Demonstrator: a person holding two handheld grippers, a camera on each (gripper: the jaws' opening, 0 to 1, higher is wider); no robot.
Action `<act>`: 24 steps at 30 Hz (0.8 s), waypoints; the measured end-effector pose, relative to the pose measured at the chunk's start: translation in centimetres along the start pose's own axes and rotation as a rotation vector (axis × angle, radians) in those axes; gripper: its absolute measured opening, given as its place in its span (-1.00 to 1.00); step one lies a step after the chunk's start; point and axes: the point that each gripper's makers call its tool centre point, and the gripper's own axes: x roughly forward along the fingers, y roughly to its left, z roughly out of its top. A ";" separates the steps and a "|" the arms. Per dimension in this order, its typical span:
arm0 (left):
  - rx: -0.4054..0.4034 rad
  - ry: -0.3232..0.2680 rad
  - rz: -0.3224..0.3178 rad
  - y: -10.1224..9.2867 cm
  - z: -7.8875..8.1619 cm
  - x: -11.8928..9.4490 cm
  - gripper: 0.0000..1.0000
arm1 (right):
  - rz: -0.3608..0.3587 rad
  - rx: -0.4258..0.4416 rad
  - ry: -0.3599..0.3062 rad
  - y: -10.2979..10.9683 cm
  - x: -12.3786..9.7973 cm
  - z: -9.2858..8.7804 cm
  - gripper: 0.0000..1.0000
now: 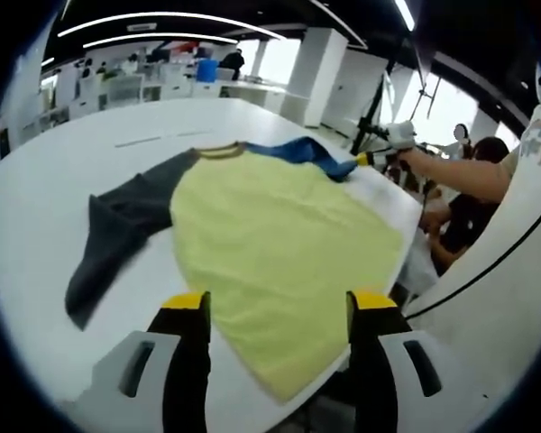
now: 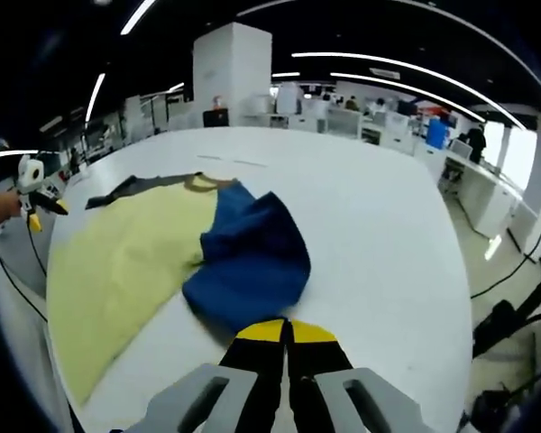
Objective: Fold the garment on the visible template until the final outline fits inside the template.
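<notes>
**Yellow shirt spread on the white table, blue sleeve pinched by the right gripper**

The white table (image 1: 90, 162) was the largest thing in both views, a broad rounded surface running back toward an open office with white desks and ceiling light strips. On it lay the garment (image 1: 279, 262), a shirt with a pale yellow body spread flat and reaching almost to the table's near edge in the left gripper view. Its tan collar (image 1: 221, 151) pointed away from that camera.

The dark grey sleeve (image 1: 117, 234) stretched out flat on the table to the left of the yellow body. The blue sleeve (image 2: 252, 257) sat on the opposite side; in the right gripper view it was bunched into a rumpled mound just beyond the jaw tips, resting on the table and overlapping the yellow body's edge.

The right gripper (image 2: 287, 332) had its yellow-tipped jaws pressed together with the edge of the blue sleeve at their tips, seemingly pinching the fabric. In the left gripper view the same gripper (image 1: 365, 161) showed at the end of the blue sleeve, held by a person's hand (image 1: 413, 155).

The left gripper (image 1: 279, 302) had its jaws spread wide apart over the near hem of the yellow body, gripping nothing. It appeared small at the far left of the right gripper view (image 2: 38, 200).
</notes>
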 end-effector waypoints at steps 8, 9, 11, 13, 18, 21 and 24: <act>0.000 0.005 0.005 0.1 0.2 0.2 0.16 | -0.032 0.001 0.013 -2.5 -0.5 0.1 -1.00; -0.002 0.005 0.007 0.1 0.2 0.2 0.16 | -0.038 0.000 0.015 -2.9 -0.5 0.2 -1.00; -0.003 0.006 0.009 0.1 0.2 0.3 0.16 | -0.043 0.000 0.018 -3.4 -0.6 0.2 -1.00; -0.003 0.007 0.011 0.1 0.3 0.3 0.16 | -0.049 -0.001 0.021 -3.9 -0.6 0.3 -1.00; -0.004 0.012 0.017 0.1 0.3 0.4 0.16 | -0.062 -0.018 0.044 -5.4 -0.5 0.6 -1.00; -0.007 0.012 0.023 0.2 0.3 0.4 0.16 | -0.074 -0.022 0.059 -6.6 -0.3 0.9 -1.00; -0.011 0.010 0.028 0.2 0.3 0.3 0.16 | -0.085 -0.025 0.068 -7.6 -0.2 1.1 -1.00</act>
